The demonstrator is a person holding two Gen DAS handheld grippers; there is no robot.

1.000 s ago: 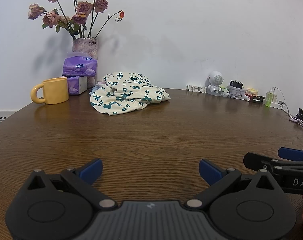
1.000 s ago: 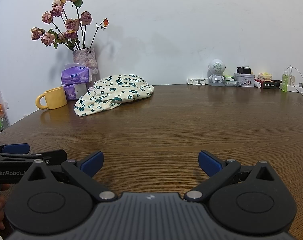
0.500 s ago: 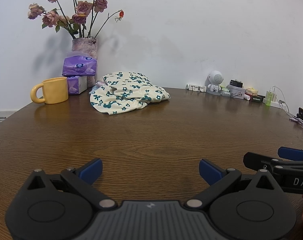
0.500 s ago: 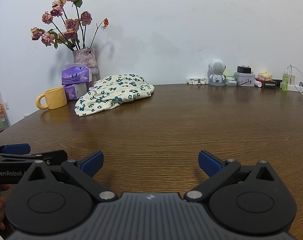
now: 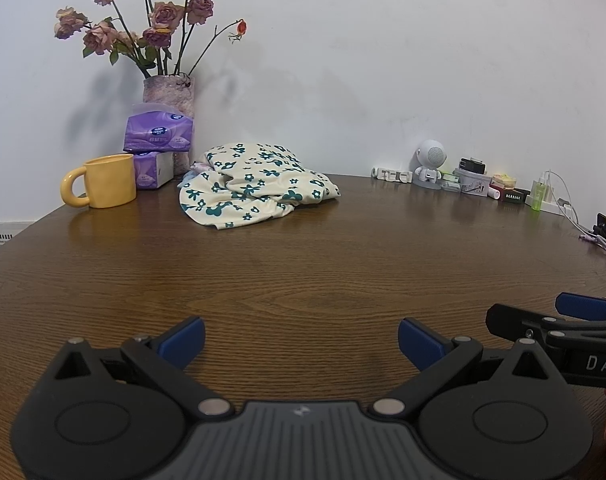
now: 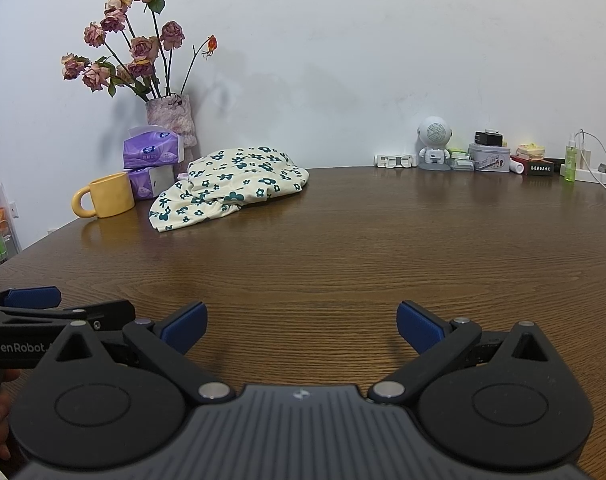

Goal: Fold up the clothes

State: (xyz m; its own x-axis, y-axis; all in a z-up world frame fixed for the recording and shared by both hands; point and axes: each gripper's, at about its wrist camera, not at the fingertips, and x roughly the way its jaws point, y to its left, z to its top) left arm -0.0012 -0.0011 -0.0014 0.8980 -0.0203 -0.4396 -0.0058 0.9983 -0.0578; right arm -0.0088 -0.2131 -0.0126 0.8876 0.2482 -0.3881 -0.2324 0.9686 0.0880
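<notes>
A crumpled cream garment with dark green flowers (image 5: pixel 251 188) lies in a heap at the far left of the brown wooden table (image 5: pixel 303 272); it also shows in the right wrist view (image 6: pixel 227 186). My left gripper (image 5: pixel 301 342) is open and empty, low over the near table, far from the garment. My right gripper (image 6: pixel 301 326) is open and empty beside it, also near the front. Each gripper shows at the other view's edge.
A yellow mug (image 5: pixel 103 181), purple tissue packs (image 5: pixel 157 138) and a vase of dried roses (image 5: pixel 169 92) stand left of and behind the garment. A white robot figure (image 5: pixel 429 162), small boxes, a green bottle (image 5: pixel 538 196) and cables line the back right.
Both grippers have hardly moved. The left view has tilted up very slightly. The garment lies as before.
</notes>
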